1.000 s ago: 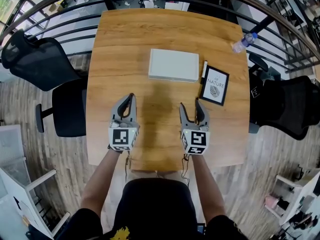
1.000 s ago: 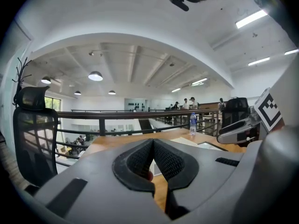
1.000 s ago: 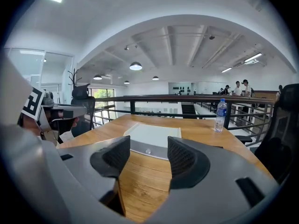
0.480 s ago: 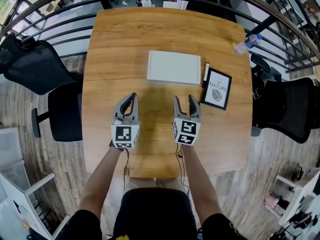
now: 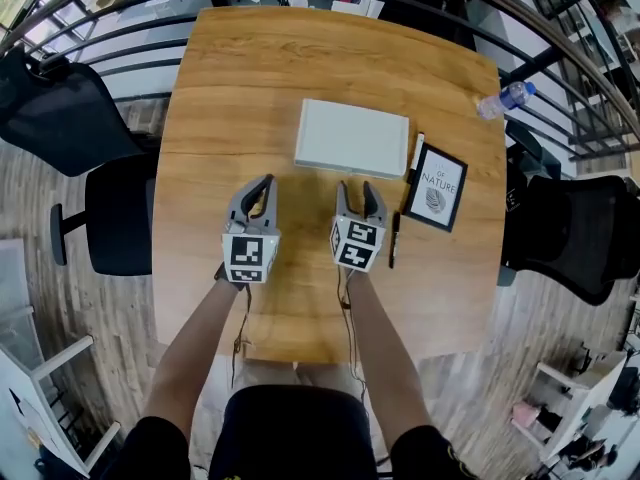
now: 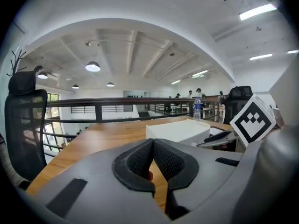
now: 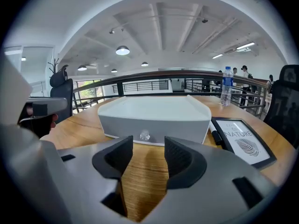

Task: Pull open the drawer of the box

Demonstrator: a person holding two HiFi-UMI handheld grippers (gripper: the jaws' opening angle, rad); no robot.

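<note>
The white box (image 5: 352, 138) lies flat on the wooden table (image 5: 230, 88), its drawer front toward me. In the right gripper view the box (image 7: 154, 113) fills the middle, and a small clear knob (image 7: 145, 135) sits on the drawer front. My right gripper (image 5: 356, 189) points at that front, a short way off. Its jaws (image 7: 148, 146) are closing, with nothing between them; the knob lies beyond the tips. My left gripper (image 5: 263, 186) rests left of it over bare wood, shut (image 6: 153, 143) and empty. The box (image 6: 177, 130) shows ahead to its right.
A framed print (image 5: 436, 188) lies right of the box, with a marker (image 5: 416, 153) between them and a black pen (image 5: 395, 238) beside my right gripper. A water bottle (image 5: 505, 98) stands at the far right edge. Black chairs (image 5: 60, 108) flank the table; a railing runs behind.
My right gripper has moved left and forward to face the box's drawer front, and its jaws have narrowed. The left gripper has barely moved.
</note>
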